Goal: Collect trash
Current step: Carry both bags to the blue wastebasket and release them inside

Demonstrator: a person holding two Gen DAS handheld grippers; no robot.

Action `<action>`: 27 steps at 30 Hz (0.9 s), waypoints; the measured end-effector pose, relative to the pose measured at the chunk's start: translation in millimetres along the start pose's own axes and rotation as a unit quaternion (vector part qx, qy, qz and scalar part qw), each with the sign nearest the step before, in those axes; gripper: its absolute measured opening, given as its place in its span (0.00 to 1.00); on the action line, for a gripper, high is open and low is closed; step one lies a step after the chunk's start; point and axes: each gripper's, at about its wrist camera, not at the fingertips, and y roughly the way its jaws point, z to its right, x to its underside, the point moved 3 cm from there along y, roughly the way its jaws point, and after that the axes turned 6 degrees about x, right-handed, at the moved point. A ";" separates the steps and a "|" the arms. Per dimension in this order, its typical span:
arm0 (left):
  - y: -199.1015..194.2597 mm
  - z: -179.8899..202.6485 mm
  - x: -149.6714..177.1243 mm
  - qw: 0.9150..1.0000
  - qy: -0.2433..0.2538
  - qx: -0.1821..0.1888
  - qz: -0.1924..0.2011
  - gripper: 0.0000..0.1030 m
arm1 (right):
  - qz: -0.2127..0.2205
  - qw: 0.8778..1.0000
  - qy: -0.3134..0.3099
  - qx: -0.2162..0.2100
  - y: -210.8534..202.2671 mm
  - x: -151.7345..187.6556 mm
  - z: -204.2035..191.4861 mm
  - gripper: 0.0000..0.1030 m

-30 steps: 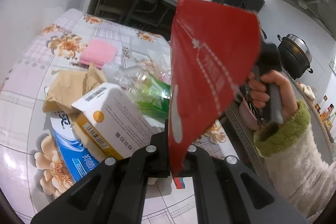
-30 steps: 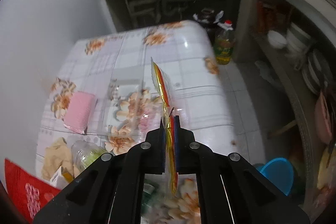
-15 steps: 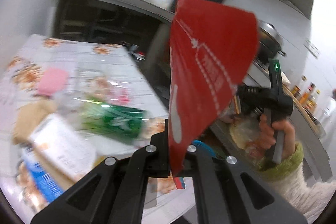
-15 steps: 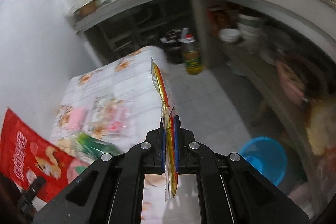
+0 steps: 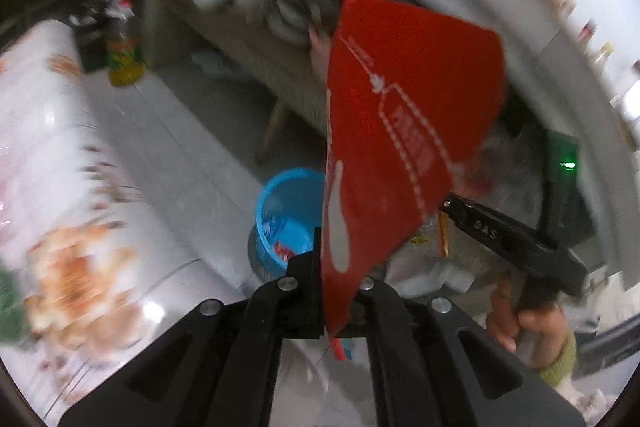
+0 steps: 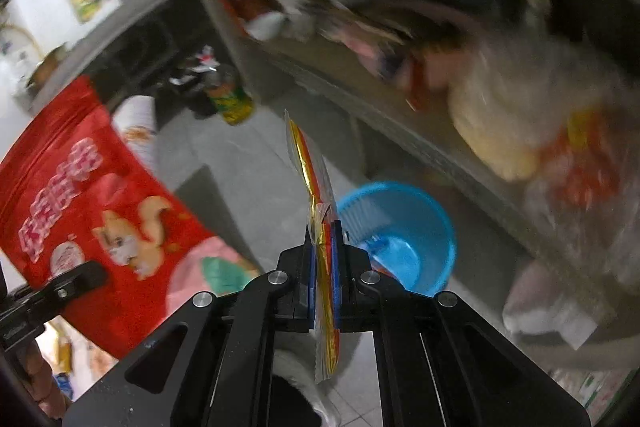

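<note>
Left tongs (image 5: 340, 291) pinching red snack bag (image 5: 400, 131); right tongs (image 6: 325, 267) pinching gold wrapper (image 6: 316, 211). Blue bin (image 6: 432, 223) on floor ahead, contents blurred, maybe 1 wrapper.

Round blue plastic basket (image 6: 404, 231) stands on grey tiled floor (image 5: 192, 147), mouth open from above. Floral-cloth tabletop (image 5: 60, 187) borders the gap on one side, cluttered low concrete shelf (image 6: 400, 131) on the other. Yellow oil bottle (image 5: 124, 59) stands farther back on the floor, clear of the basket.
</note>
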 end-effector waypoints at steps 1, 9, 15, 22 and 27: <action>16.8 2.0 -2.3 1.000 0.003 -0.003 -0.014 0.00 | -0.011 1.000 0.008 0.007 16.9 4.4 8.1 0.05; 149.6 2.1 -23.9 0.993 0.017 -0.033 -0.112 0.00 | -0.038 0.998 0.045 0.027 90.4 13.8 49.5 0.05; 204.2 11.6 -36.7 0.988 0.029 -0.053 -0.141 0.56 | -0.027 0.996 0.082 0.030 135.7 5.1 74.3 0.63; 184.4 2.1 -36.4 0.993 0.004 -0.051 -0.107 0.60 | -0.051 0.993 0.094 0.049 155.0 28.0 86.0 0.63; 145.5 7.6 -31.1 0.996 0.008 -0.048 -0.080 0.60 | -0.051 0.994 0.079 0.053 142.4 36.6 83.7 0.63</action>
